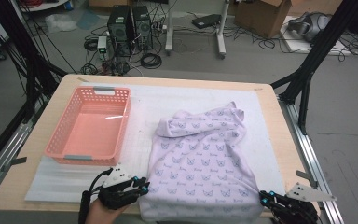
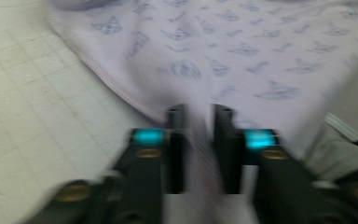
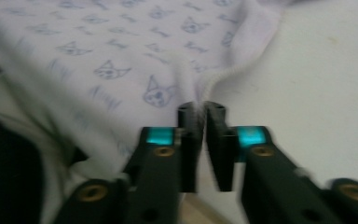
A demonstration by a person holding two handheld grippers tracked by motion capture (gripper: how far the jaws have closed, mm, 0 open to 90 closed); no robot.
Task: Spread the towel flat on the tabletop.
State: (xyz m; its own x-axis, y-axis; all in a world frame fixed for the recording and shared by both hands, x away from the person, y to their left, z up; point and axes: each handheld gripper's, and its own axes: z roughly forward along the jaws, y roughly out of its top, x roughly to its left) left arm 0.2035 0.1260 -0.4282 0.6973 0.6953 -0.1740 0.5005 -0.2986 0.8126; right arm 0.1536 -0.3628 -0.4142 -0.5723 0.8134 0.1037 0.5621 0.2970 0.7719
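Both grippers low at cloth's (image 1: 200, 158) near corners; left (image 1: 143, 188) fingers parted; right (image 1: 264, 198) fingers narrow

Blurred: left gripper (image 2: 199, 122) at bottom centre, 2 black jaws slightly parted with lilac printed cloth (image 2: 223, 60) between, white mat (image 2: 32, 116) at left.

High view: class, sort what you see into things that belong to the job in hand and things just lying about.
In the job: lilac cloth; left gripper; right gripper.
Lying about: pink basket; white mat; computer towers; cardboard box.
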